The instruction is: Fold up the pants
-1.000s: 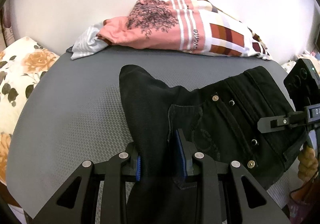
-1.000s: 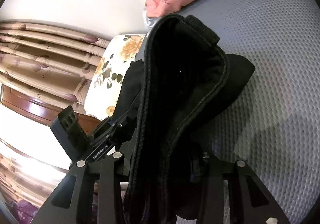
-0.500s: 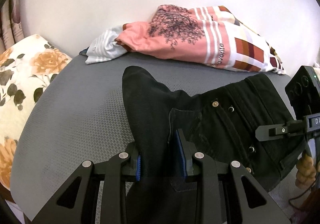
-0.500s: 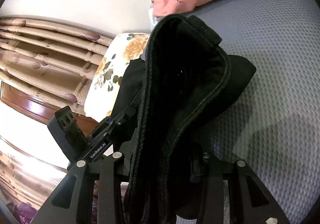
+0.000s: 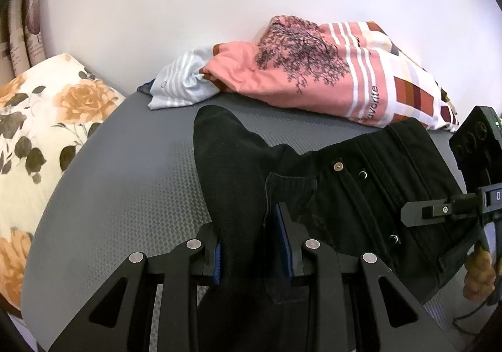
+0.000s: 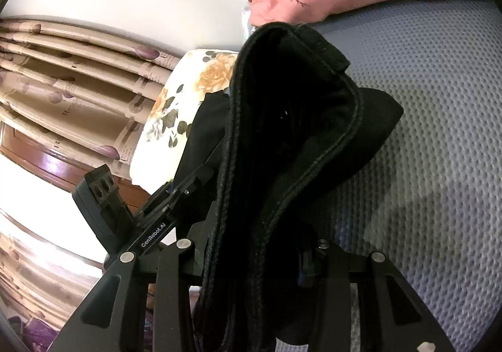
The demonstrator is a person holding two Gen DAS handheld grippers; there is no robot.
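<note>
Black pants hang over the grey mat, held up by both grippers. My left gripper is shut on a bunched fold of the pants between its blue pads. My right gripper is shut on the thick waistband end of the pants, which fills its view. The right gripper also shows at the right edge of the left wrist view. The left gripper shows at the left of the right wrist view.
A pile of pink, striped and checked clothes lies at the far edge of the mat against the white wall. A floral pillow lies at the left. Curtains hang beyond the pillow.
Both grippers have carried the pants forward and to the right; the clothes pile looks nearer. The grips on the pants are unchanged.
</note>
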